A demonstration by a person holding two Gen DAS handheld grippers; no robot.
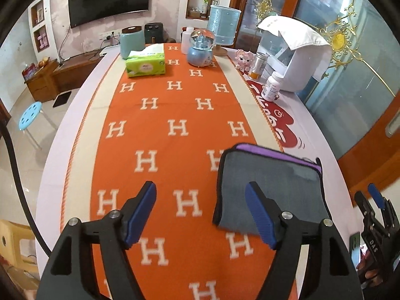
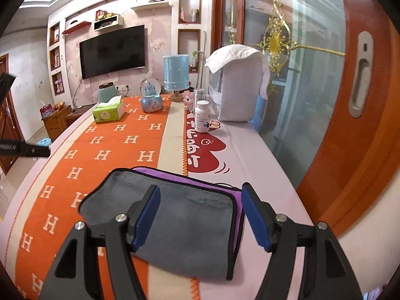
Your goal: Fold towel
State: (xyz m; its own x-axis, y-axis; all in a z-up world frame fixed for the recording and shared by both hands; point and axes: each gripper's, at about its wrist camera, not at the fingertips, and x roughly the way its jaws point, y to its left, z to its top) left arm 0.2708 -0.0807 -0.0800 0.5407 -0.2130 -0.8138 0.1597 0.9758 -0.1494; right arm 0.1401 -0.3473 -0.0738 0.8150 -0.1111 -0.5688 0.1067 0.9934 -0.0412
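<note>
Living room, tabletop [image 1: 75, 115] under a pale pink cloth, an orange runner [image 1: 175, 150] with white H letters lying down its middle.

Towel [image 2: 185, 225] — grey plush, black edging, purple layer showing along its far and right sides — is lying folded into a compact rectangle at the near end of the tabletop. It is sitting across the runner's right border, partly on orange, partly on pink cloth. Flat, not lifted.

Right tool [image 2: 201, 218] is hovering over the towel, blue-padded fingers [image 2: 147, 218] spread wide apart, gripping nothing. The left finger is overlapping the grey face in view; contact cannot be told.

Left tool [image 1: 201, 213] is hanging over the runner just left of the towel, fingers likewise spread apart and holding nothing. Its right finger [image 1: 260, 215] is overlapping the towel's near left part in view. The right tool is showing at the far right edge of the left wrist view.

Farther down the tabletop: green tissue box [image 1: 146, 61], blue snow globe [image 1: 201, 48], light blue lamp [image 1: 223, 28] on a wooden base, small pink figurine [image 1: 242, 58], white pill bottle [image 2: 202, 116], large white appliance [image 2: 237, 87] with a white cloth draped on top.

Beyond: wall-mounted television [image 2: 112, 50], glass sliding door with orange frame [image 2: 350, 125] at the right, blue stool [image 1: 30, 116] on the floor at left.
</note>
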